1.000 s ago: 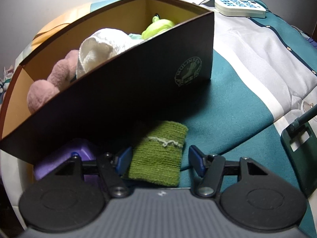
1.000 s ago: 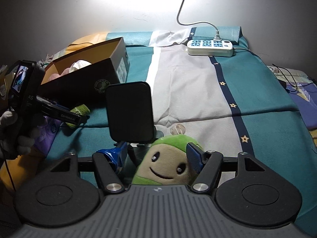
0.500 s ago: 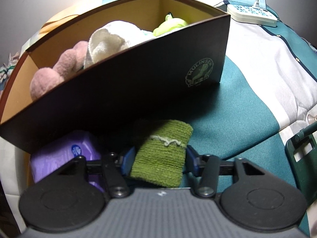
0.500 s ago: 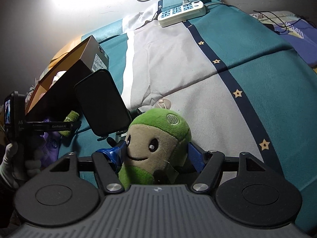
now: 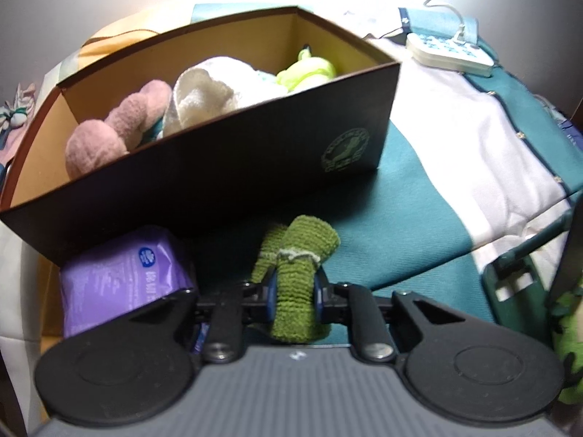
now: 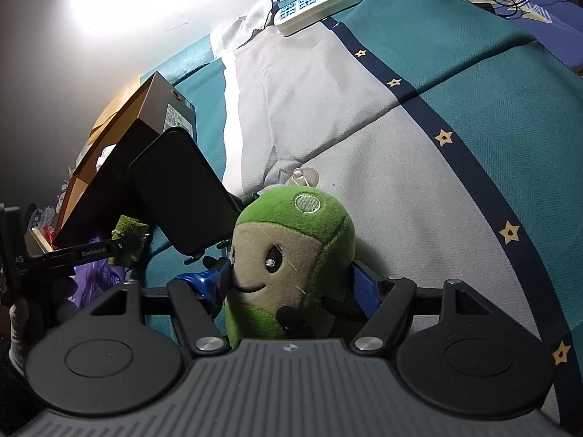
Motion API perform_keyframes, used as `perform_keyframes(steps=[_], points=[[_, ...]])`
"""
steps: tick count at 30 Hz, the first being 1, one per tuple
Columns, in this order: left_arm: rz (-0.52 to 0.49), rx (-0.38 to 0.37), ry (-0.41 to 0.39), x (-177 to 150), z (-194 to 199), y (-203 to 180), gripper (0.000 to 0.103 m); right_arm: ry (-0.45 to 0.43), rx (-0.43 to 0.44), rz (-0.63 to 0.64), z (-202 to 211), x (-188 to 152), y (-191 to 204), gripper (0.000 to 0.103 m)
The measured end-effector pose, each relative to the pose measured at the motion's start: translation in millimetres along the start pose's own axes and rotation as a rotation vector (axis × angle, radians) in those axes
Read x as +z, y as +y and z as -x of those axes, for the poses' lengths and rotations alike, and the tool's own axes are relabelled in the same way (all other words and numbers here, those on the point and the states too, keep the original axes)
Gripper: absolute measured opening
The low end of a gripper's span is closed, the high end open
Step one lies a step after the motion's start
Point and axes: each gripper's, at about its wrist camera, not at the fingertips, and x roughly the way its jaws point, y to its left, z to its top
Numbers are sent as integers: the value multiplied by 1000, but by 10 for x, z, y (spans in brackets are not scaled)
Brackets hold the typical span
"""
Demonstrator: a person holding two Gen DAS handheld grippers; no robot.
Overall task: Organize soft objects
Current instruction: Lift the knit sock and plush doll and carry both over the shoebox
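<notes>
My left gripper (image 5: 293, 296) is shut on a rolled green knitted cloth (image 5: 297, 273) and holds it lifted just in front of the dark brown box (image 5: 255, 167). The box holds a pink plush (image 5: 109, 134), a white towel (image 5: 207, 91) and a yellow-green soft toy (image 5: 308, 71). My right gripper (image 6: 291, 284) is shut on a green and beige plush doll (image 6: 291, 255), held above the bedspread. In the right wrist view the left gripper (image 6: 127, 244) with the green cloth (image 6: 125, 227) shows at left beside the box (image 6: 109, 189).
A purple tissue pack (image 5: 124, 280) lies left of the cloth against the box. A black phone on a green stand (image 6: 182, 189) stands between the grippers. A white power strip (image 6: 317, 3) lies at the far end of the teal and white bedspread (image 6: 364, 127).
My left gripper closed on the green cloth and lifted it off the bed. My right gripper closed on the plush doll, raised it and tilted left.
</notes>
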Motion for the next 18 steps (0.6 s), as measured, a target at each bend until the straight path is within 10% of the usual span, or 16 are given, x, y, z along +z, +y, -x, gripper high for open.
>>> perform_keyframes(steps=[18], points=[[4, -133, -85, -75, 631, -82, 16, -159, -7, -46, 441, 4, -98, 45]])
